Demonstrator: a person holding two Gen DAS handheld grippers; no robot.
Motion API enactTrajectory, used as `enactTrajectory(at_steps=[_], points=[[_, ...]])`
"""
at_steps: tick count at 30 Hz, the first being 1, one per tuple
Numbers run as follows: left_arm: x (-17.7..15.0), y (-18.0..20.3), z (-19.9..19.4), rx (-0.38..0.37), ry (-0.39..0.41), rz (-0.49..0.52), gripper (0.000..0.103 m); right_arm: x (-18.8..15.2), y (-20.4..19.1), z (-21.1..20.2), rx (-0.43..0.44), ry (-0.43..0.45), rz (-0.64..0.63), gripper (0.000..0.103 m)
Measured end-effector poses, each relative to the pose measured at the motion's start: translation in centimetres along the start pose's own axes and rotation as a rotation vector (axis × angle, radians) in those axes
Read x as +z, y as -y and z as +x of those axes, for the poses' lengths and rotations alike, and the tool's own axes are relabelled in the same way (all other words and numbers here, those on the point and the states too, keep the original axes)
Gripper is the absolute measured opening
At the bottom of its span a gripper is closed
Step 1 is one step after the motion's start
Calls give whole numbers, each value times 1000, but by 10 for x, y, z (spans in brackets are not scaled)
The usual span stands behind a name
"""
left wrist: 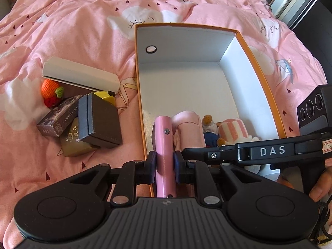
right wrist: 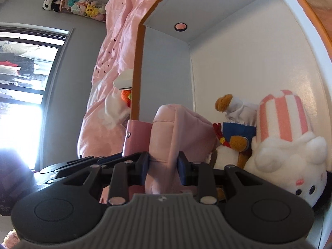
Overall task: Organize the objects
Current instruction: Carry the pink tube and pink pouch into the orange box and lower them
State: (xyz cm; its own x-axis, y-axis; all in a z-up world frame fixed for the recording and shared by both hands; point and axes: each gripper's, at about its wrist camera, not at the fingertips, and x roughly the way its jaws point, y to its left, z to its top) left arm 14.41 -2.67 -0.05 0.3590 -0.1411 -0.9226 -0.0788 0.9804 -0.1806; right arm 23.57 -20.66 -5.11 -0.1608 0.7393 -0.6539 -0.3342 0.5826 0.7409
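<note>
An open orange-rimmed box [left wrist: 260, 78] with a white inside lies on the pink bedspread. At its near end sit a pink fabric pouch [right wrist: 186, 128], a small duck plush [right wrist: 236, 130] and a white plush with a pink-striped hat [right wrist: 288, 145]. My left gripper [left wrist: 165, 161] is shut on a slim pink hard case [left wrist: 162, 137], held upright at the box's near left wall. My right gripper [right wrist: 164, 166] is shut on the pouch's fabric, low inside the box. The right gripper's black body [left wrist: 271, 151] crosses the left wrist view from the right.
Left of the box lies a pile: a white flat box [left wrist: 81, 75], an orange crocheted toy [left wrist: 50, 89], a photo-card box [left wrist: 59, 117], a dark case [left wrist: 101, 120] and a yellow item [left wrist: 105, 97]. A window [right wrist: 25, 78] and shelf plushes [right wrist: 78, 6] show beyond the bed.
</note>
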Motion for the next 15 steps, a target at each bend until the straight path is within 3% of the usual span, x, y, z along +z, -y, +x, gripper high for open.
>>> enactTrajectory(at_steps=[10, 15], points=[[-2, -3, 10, -41, -36, 32, 24, -3, 1, 8, -101, -41, -54, 31], [-3, -3, -8, -49, 23, 74, 26, -6, -4, 13, -150, -47, -91, 32]])
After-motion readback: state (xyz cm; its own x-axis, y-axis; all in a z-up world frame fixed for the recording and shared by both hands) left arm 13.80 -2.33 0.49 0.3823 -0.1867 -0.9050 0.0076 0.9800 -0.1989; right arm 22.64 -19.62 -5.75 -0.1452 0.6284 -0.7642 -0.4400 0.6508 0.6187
